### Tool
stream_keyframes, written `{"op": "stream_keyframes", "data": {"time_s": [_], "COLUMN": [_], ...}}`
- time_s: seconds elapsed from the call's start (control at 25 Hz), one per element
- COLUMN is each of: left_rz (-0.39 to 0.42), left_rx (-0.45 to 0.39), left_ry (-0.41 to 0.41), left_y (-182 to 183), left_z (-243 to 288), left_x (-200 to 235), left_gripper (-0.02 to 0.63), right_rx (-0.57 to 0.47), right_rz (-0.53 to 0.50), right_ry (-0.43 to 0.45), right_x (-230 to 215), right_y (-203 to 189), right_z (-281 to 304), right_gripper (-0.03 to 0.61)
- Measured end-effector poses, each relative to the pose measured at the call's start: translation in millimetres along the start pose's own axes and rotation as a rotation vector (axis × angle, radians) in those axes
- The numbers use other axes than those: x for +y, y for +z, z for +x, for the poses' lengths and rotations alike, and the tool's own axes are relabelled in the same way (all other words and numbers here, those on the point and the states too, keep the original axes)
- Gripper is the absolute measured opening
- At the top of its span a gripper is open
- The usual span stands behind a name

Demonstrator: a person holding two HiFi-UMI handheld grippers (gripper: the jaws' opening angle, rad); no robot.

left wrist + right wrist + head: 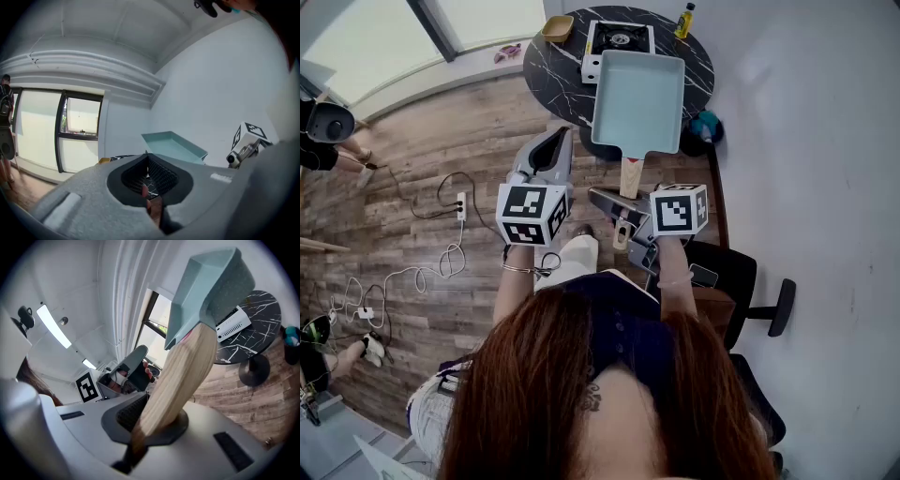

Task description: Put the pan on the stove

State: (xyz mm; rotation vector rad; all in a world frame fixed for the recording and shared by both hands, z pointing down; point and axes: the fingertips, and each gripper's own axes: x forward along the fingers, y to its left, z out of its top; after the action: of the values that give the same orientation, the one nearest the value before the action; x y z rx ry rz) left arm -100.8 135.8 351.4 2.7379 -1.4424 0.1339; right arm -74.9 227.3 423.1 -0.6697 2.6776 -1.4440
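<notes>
Pan (637,98) held by wooden handle (631,176) end, right gripper (621,214) jaws clenched: weight may twist it, clipping stove (619,37). Left gripper (551,150) jaws together, empty.

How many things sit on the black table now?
3: a portable stove in the middle, a yellow bottle right of it, a tan bowl left of it. The held pan may hide more.

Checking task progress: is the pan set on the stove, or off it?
Off it. The right gripper is shut on its wooden handle, holding the pan in the air, clear of the stove.
</notes>
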Motion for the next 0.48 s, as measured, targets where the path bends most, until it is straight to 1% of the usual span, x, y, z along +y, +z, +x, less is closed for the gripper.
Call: {"op": "stream_keyframes", "data": {"time_s": [0.2, 0.48], "left_rz": [0.004, 0.000], "left_rx": [0.010, 0.027], "left_ry": [0.003, -0.002], "left_y": [-5, -7], "left_z": [4, 23], "left_x": [3, 15], "left_gripper": [0.012, 0.012], "right_rx": [-0.002, -0.013], "right_rz": [0.002, 0.027], "right_ry": [0.009, 0.005], "right_x": [-3, -19], "right_y": [1, 18], "right_z": [1, 8], "right_gripper": [0.014, 0.021]}}
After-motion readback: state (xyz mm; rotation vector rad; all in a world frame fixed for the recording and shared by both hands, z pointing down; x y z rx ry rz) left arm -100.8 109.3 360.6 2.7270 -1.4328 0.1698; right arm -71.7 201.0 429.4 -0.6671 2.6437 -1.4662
